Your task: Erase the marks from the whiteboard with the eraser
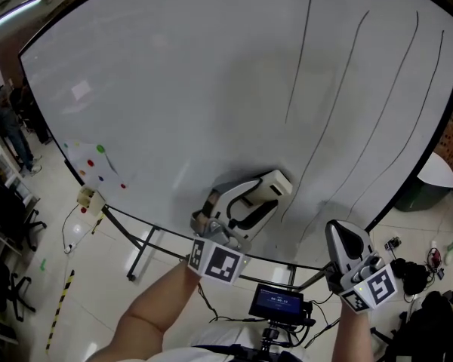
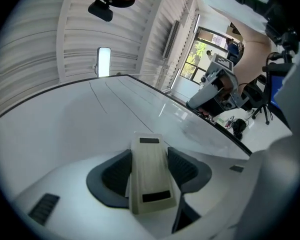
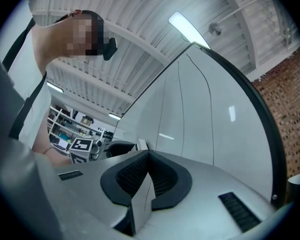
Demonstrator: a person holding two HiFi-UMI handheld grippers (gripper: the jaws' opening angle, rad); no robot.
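Low on the whiteboard (image 1: pixel 174 89), the left gripper (image 1: pixel 275 187) pinches the eraser (image 2: pixel 149 174) lengthwise, black lines (image 1: pixel 343 104) climbing the board's right half; right gripper (image 1: pixel 341 231), pressed together, hangs below.

whiteboard (image 1: pixel 174 89): top cut off | coloured dots (image 1: pixel 100 149): too small

We're in a lab or workshop-style office here: a big whiteboard (image 1: pixel 174 89) stands over a pale glossy floor (image 1: pixel 98 292), with a strip of yellow-black tape (image 1: pixel 60 308) near left and a dark heap of cables and gear (image 1: pixel 411 274) at right. Dark office chairs (image 1: pixel 7 217) sit at left. There's a brick wall (image 3: pixel 285 119), a ribbed ceiling (image 3: pixel 140 14) with a strip light (image 3: pixel 187 29), and stocked shelves (image 3: pixel 65 126) far back.
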